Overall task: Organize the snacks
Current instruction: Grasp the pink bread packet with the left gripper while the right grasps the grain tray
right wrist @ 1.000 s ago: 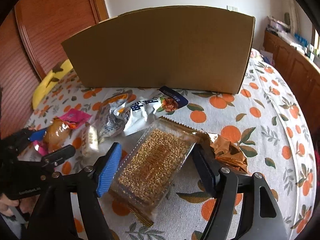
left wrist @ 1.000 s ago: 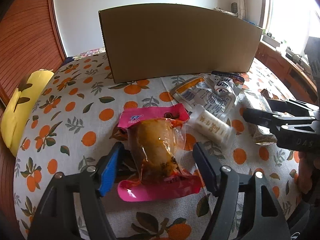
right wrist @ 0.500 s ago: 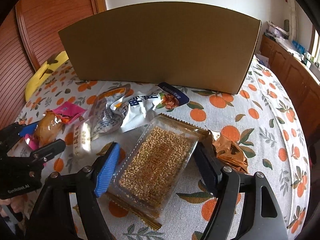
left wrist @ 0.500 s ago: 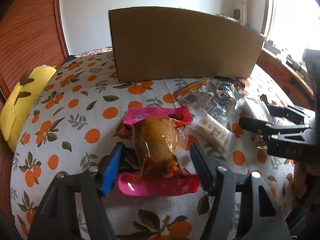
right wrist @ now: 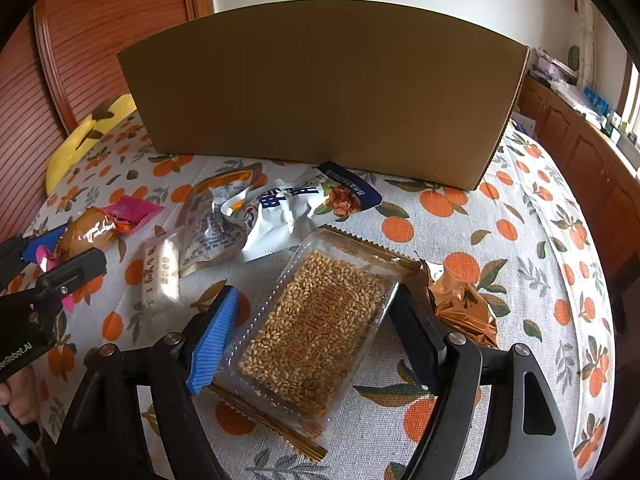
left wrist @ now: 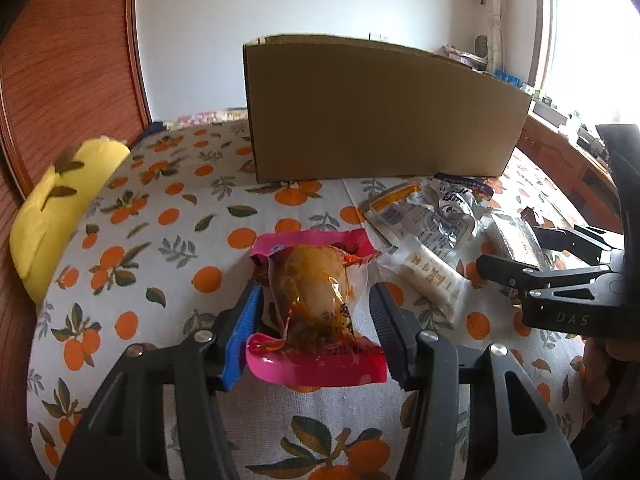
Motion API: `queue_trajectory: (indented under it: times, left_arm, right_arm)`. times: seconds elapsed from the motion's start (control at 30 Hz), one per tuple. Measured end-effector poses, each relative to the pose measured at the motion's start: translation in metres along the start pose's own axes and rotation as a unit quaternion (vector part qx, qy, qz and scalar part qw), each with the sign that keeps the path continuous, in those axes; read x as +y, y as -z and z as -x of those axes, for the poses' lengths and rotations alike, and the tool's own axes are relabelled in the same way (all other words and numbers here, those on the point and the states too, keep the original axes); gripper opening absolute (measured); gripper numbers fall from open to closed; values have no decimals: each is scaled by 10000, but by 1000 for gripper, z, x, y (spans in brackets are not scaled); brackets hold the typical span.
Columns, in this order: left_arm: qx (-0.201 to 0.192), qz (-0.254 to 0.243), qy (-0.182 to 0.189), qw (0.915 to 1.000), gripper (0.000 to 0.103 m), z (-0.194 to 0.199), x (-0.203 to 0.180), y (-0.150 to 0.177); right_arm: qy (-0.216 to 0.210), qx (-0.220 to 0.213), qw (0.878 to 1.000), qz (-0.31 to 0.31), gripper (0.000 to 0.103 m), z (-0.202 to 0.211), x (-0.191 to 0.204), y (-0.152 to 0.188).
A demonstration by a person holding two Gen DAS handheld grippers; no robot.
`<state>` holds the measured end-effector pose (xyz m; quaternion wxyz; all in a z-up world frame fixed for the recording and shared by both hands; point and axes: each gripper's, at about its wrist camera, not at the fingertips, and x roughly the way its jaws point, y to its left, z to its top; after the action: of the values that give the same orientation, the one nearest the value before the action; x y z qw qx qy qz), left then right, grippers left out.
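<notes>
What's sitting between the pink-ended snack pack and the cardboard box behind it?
Nothing visible. Only bare orange-print tablecloth lies between the pink-ended snack pack and the cardboard box. The other wrappers lie off to the right of that path.

Hidden and cut-off parts around the snack table

The cardboard box shows only its outer wall, so its inside cannot be seen. The print on the white snack bar and the pink-ended snack packet is too small to read. In the left wrist view, the clear tray of sesame bars is mostly covered by the right gripper. The tablecloth runs out of frame at the near edge in both views.
</notes>
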<state>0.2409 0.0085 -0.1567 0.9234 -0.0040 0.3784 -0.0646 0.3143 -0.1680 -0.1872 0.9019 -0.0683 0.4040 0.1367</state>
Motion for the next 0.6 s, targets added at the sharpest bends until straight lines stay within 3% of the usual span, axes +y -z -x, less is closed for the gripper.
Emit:
queue_trajectory:
  times: [0.1,0.47,0.6]
  left_arm:
    - [301,63,75,9995,61,-9,3,-1]
    - [367,69,384,9986,63,-9,4,-10]
    - [370,46,331,9988,62,-10,7,-16]
  right_arm:
    - [11,5,10000,18,80,0,1,0]
    - [16,3,10000,23,80,0,0,0]
    - [19,2,10000,24,80,-1,1,0]
